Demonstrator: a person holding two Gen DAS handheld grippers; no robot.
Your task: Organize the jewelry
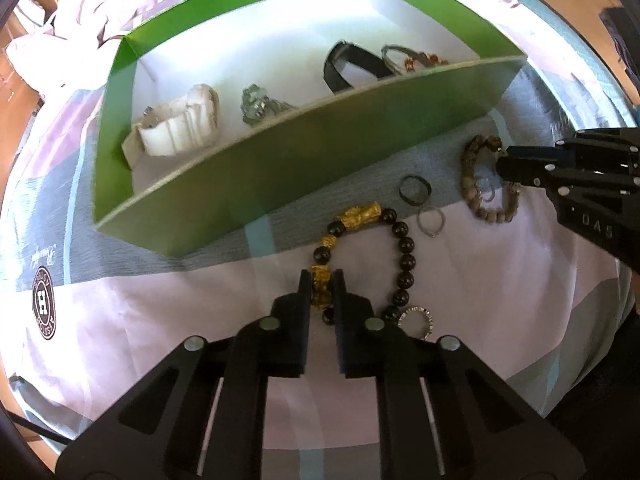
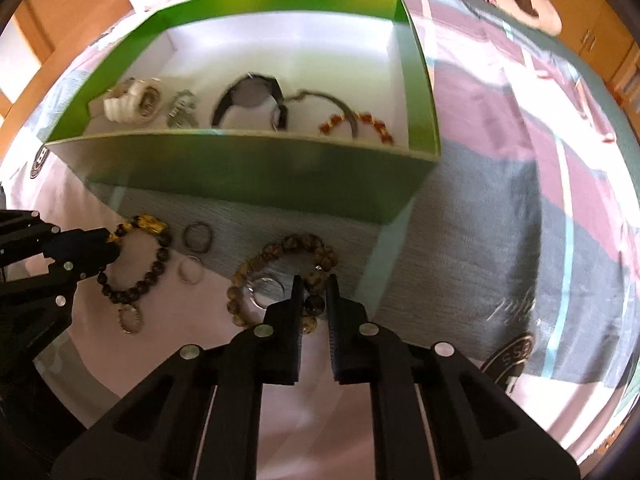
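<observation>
My left gripper is shut on a gold charm of the black-and-gold bead bracelet, which lies on the bedsheet in front of the green box. In the right wrist view, my right gripper is shut on a bead of the brown bead bracelet, just before the green box. Each gripper shows in the other's view: the right gripper at the brown bracelet, the left gripper at the black-and-gold bracelet.
Loose on the sheet lie a dark ring, a clear ring and a silver ring. Inside the box are a white bracelet, a black band and a red bead bracelet. A crumpled duvet lies behind.
</observation>
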